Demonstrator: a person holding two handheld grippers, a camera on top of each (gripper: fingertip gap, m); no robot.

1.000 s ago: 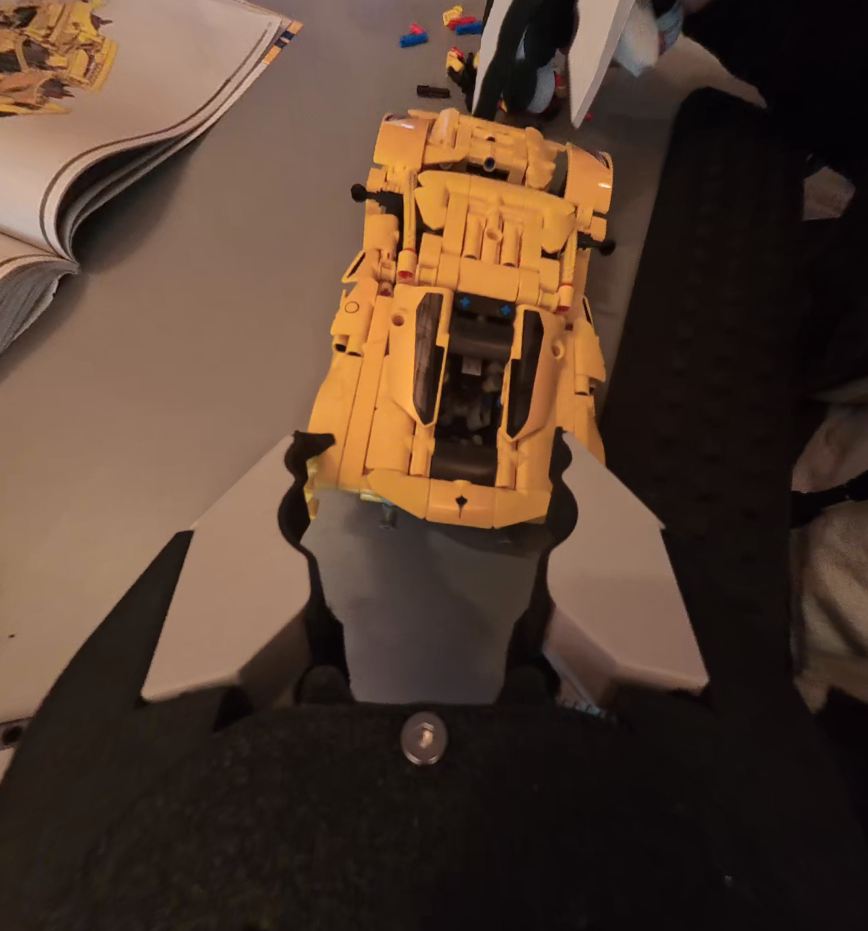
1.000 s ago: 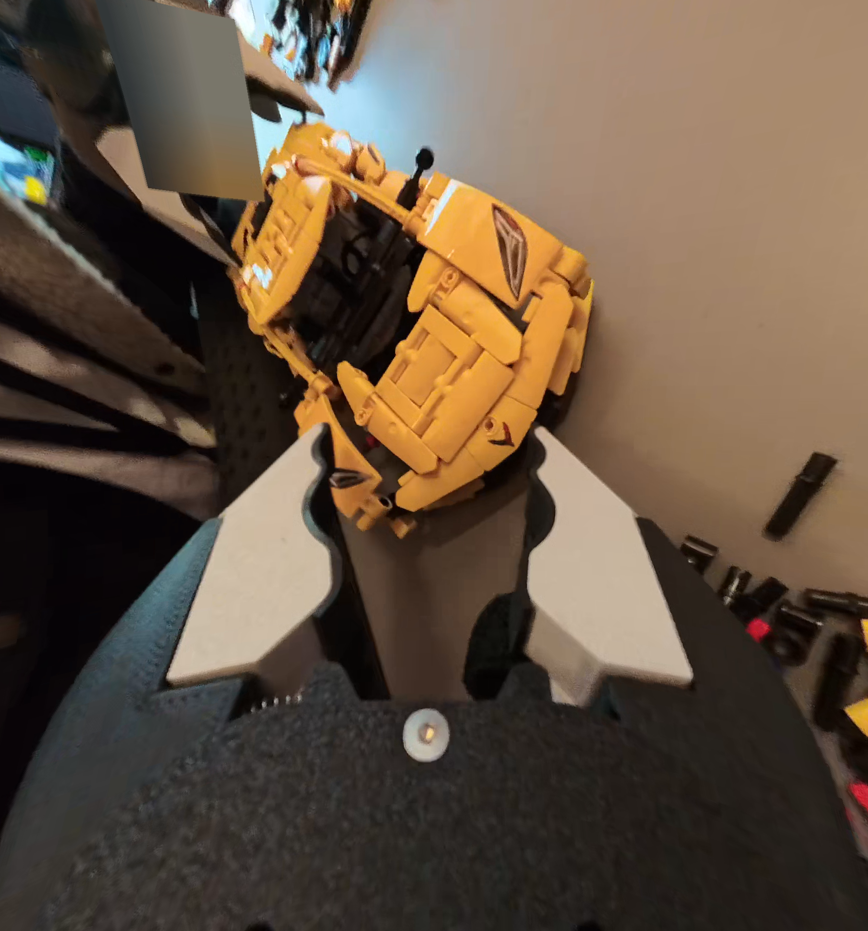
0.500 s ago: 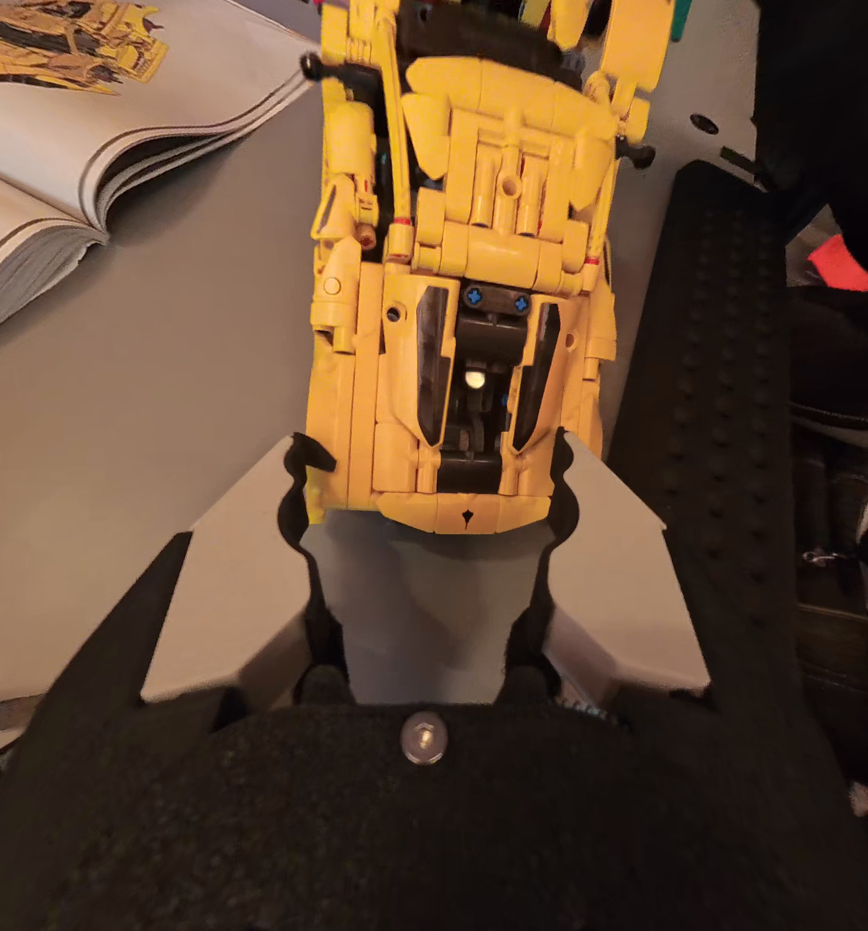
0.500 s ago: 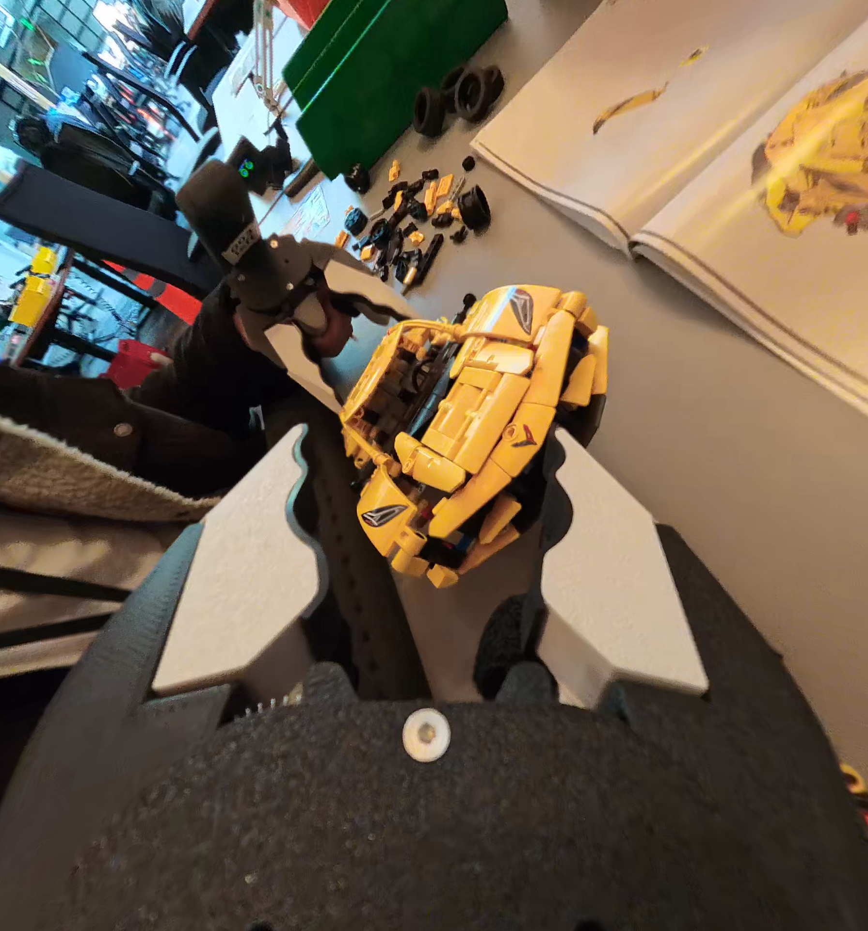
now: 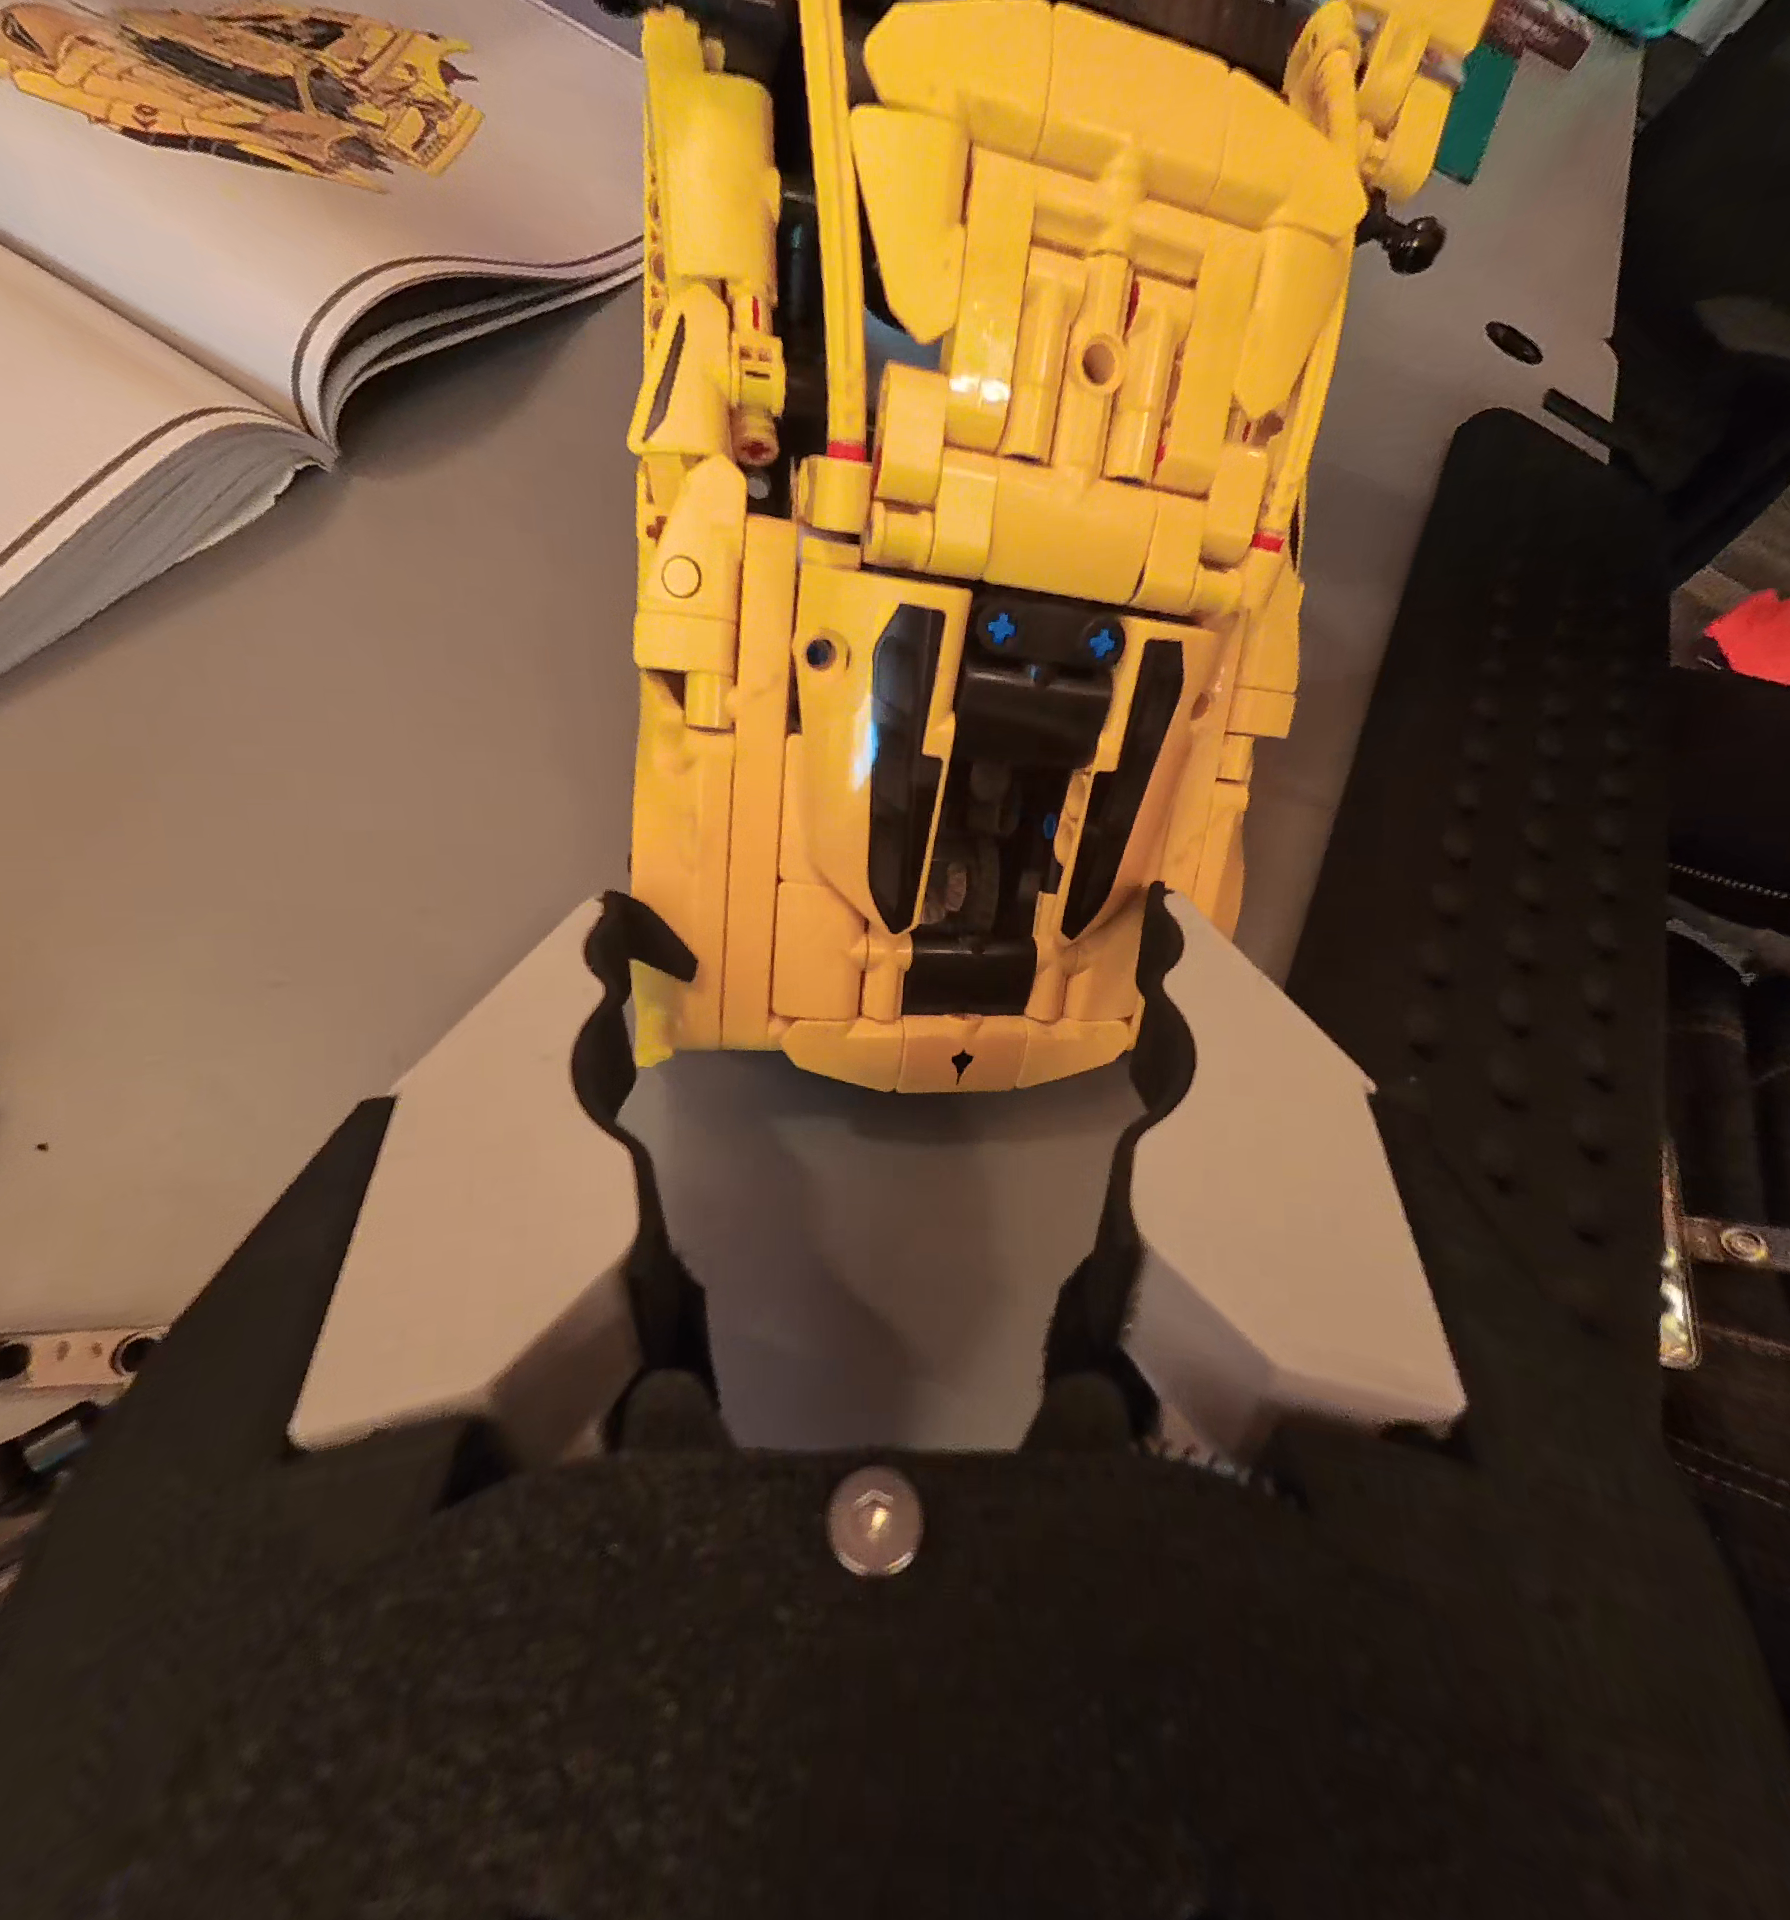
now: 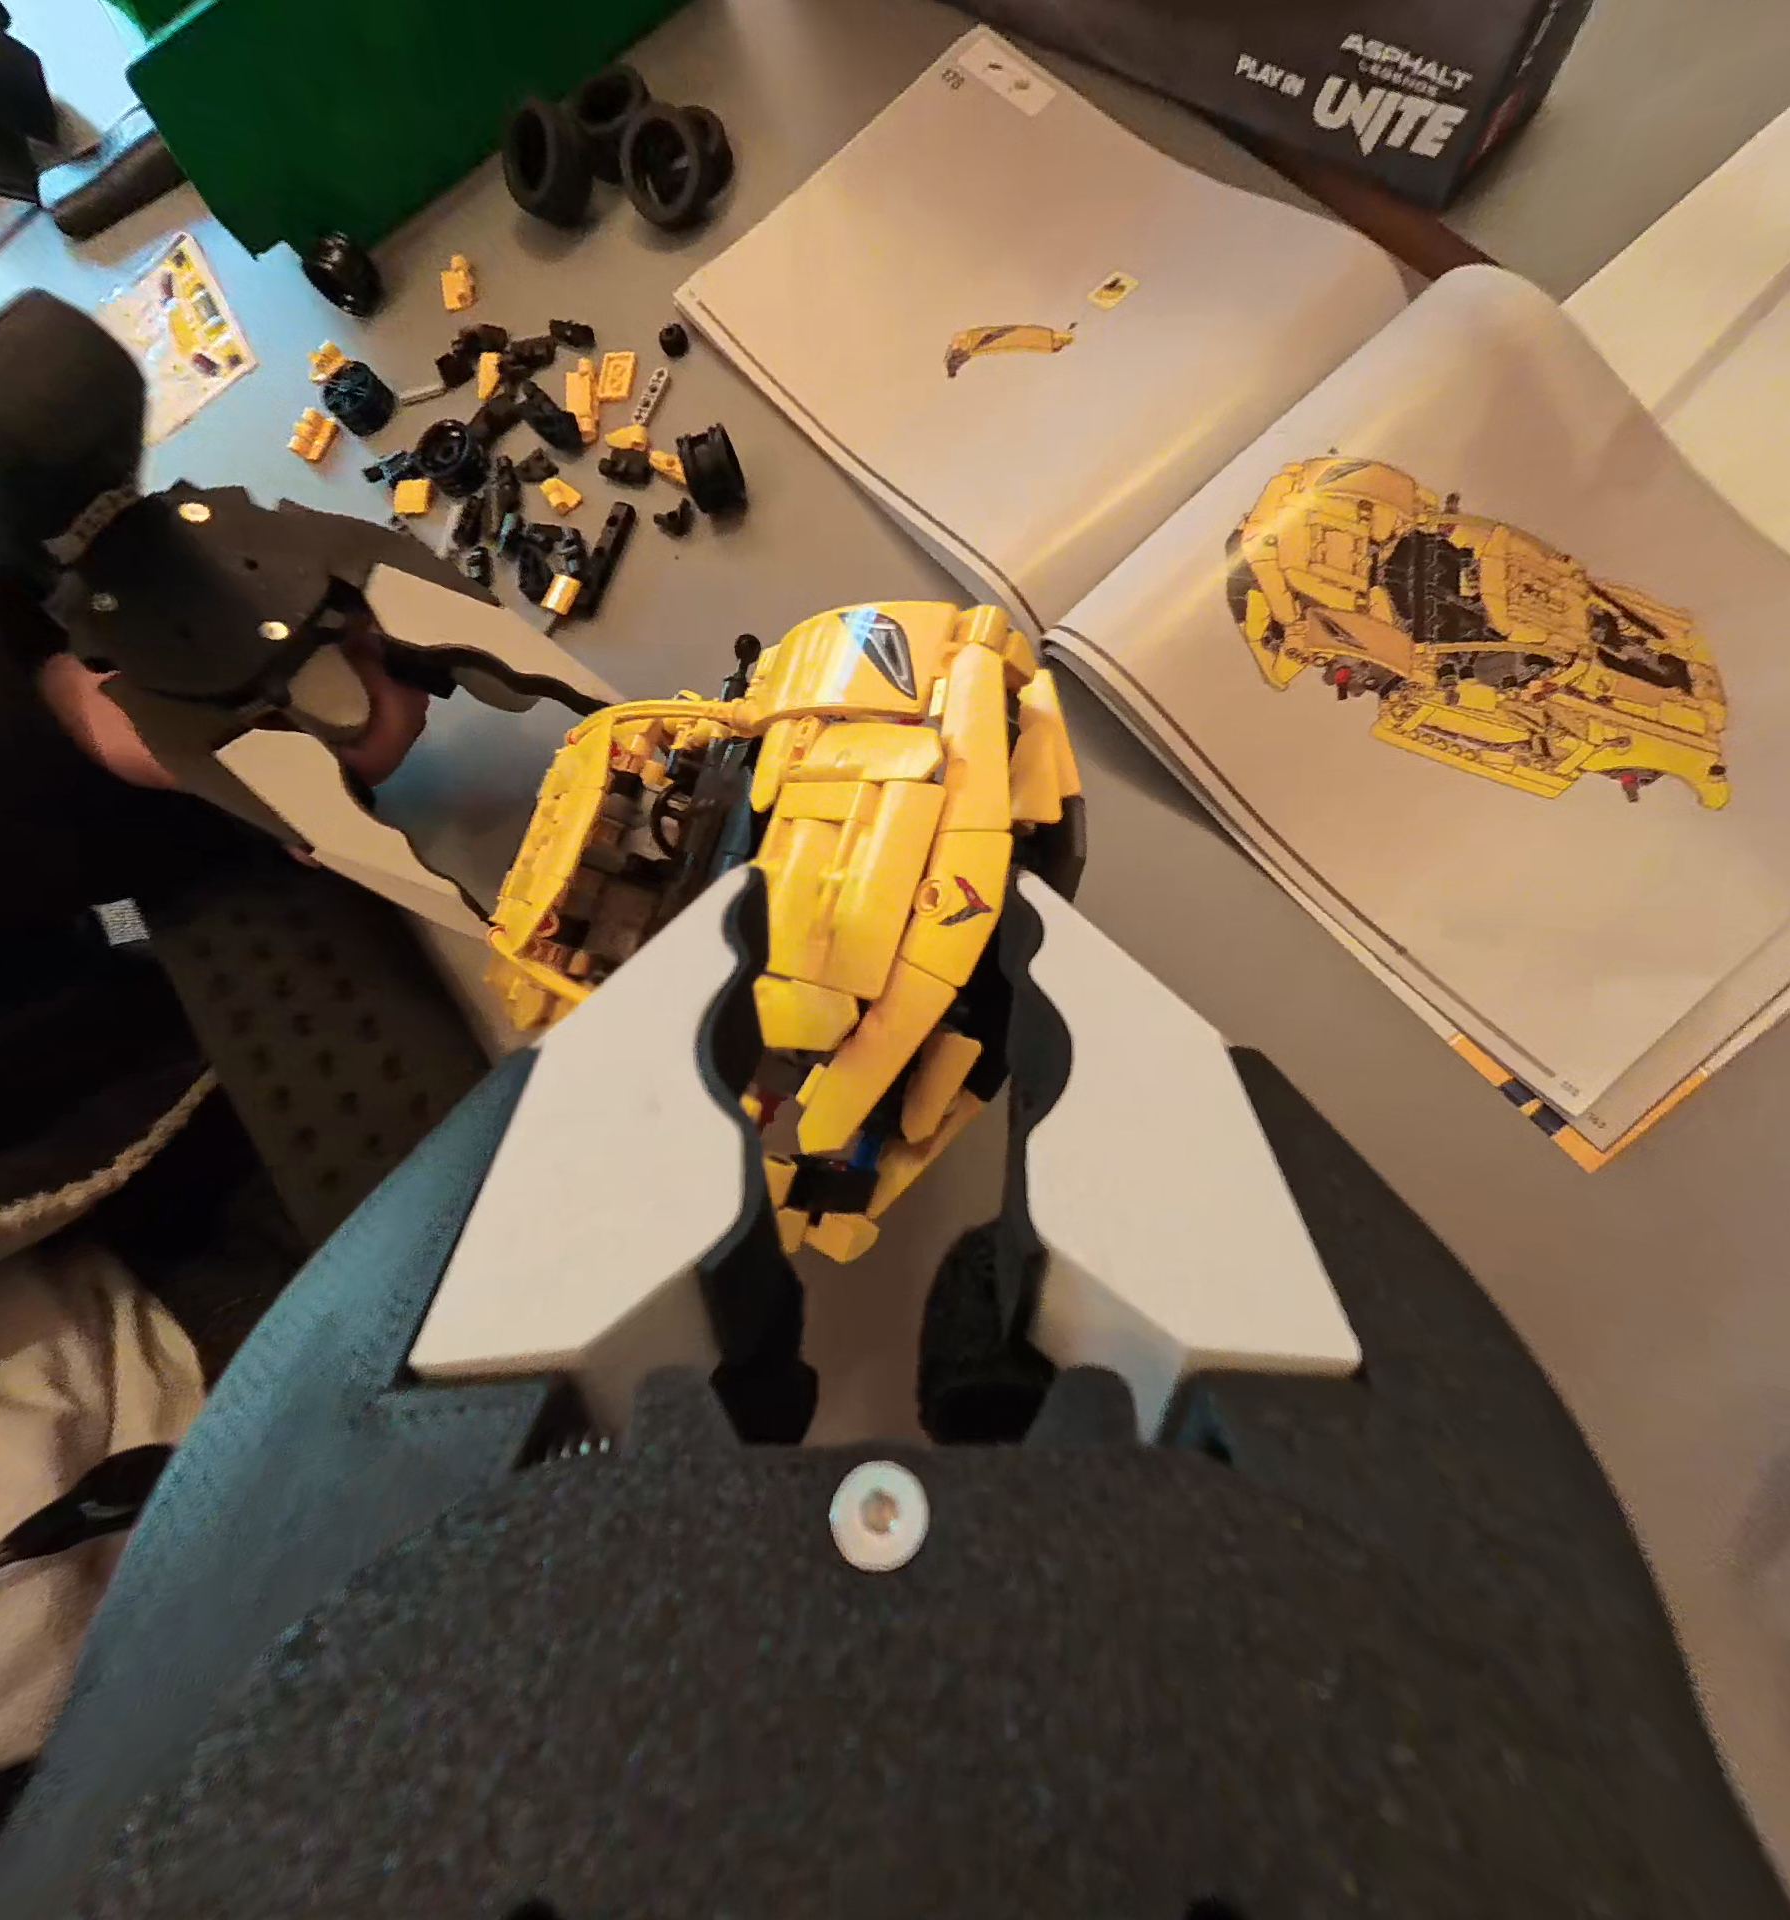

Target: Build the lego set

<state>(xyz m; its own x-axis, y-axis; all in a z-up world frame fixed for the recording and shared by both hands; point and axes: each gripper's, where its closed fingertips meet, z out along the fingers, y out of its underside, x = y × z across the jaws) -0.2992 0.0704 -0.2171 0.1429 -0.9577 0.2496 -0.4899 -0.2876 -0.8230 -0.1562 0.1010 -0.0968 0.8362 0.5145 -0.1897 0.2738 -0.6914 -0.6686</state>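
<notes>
Yellow plastic dominates both views: a nearly finished brick-built sports car [image 5: 974,623] is held between two hand-held tools above a grey counter [image 5: 299,831]. The left tool [image 5: 886,997] grips one end of the car, its two pale fingers [image 5: 517,1164] set fairly wide apart and pressed against the body's sides, with the rounded end of the car sitting just inside the fingertips. The right tool [image 6: 880,987] holds the opposite end, its fingers closer together and clamped around a narrower part of the bodywork. Seen from the right wrist, the car [image 6: 818,831] is tilted on its side, its open cabin facing the left tool [image 6: 382,748], which shows farther off at the car's other end.

An open instruction book [image 6: 1286,623] lies on the counter just beyond the car, showing a picture of the model. Loose black and yellow pieces [image 6: 517,468] are scattered further back, near a stack of black tyres [image 6: 621,145] and a dark box [image 6: 1390,94].

The car has no wheels fitted, so the build looks well advanced but unfinished. The step in hand appears to be turning the model for inspection or to reach its underside. Doing this well means keeping both grips steady and rotating them together, since uneven twisting could pop panels loose. Setting it down gently before freeing either tool would be safest.
</notes>
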